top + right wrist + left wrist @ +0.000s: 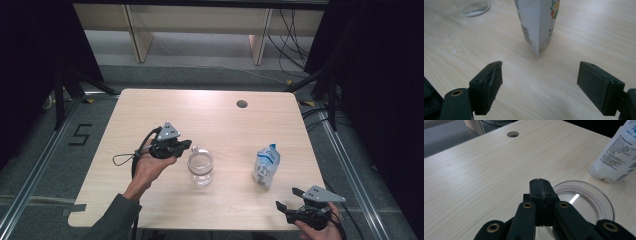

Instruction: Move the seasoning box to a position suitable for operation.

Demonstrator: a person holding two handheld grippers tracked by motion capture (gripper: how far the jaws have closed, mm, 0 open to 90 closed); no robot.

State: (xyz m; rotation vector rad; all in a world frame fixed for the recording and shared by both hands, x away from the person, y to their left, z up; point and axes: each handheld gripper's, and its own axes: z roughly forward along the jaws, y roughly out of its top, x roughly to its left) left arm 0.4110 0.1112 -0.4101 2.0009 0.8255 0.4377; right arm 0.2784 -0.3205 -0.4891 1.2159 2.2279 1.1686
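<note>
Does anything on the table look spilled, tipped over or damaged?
Nothing stands out. The clear glass jar and the white plastic pouch both stand upright on the light wooden table, apart from each other. Faint pale smudges mark the wood near the jar.

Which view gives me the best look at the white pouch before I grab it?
The high view: the whole white pouch stands upright, right of the glass jar. The right gripper view shows its lower half ahead of the open fingers; the left gripper view catches one side.
</note>
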